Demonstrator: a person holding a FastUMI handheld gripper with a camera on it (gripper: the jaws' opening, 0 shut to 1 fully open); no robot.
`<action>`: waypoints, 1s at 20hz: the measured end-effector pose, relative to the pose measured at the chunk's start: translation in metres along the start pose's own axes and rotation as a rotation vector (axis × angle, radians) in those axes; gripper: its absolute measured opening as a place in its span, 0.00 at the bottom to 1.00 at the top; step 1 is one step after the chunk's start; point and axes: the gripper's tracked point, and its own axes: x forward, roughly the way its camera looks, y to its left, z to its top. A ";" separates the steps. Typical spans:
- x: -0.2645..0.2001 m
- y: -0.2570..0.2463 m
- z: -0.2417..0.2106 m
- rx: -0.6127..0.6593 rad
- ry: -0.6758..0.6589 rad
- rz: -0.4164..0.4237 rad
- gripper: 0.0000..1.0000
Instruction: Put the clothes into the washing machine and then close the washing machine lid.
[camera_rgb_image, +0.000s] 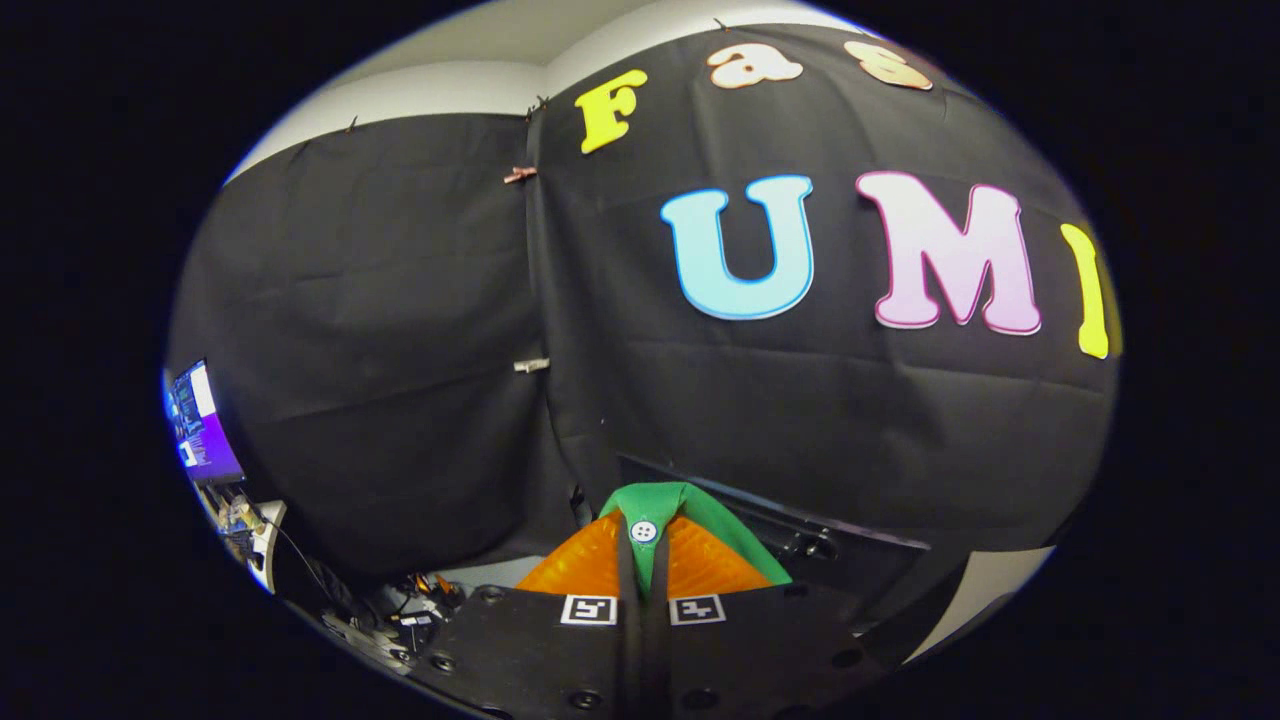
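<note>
My gripper (644, 545) is lifted and faces the black cloth wall of the booth. Its two fingers are pressed together on a green garment (715, 528). A fold of that cloth bulges up over the fingertips and trails off to the right. A small white button (643, 531) on the garment sits right at the line where the fingers meet. How far the garment hangs down below the fingers is hidden.
Just beyond the fingers, to the right, a dark flat panel (800, 535) with a small knob juts out from the wall. A lit monitor (203, 425) stands far left, with cables and clutter (400, 615) below it. A pale surface (990, 590) lies low right.
</note>
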 end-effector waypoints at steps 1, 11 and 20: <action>0.008 -0.002 -0.012 -0.006 0.026 0.006 0.05; 0.051 -0.020 -0.102 -0.006 0.273 0.009 0.05; 0.058 -0.026 -0.125 0.016 0.357 -0.016 0.99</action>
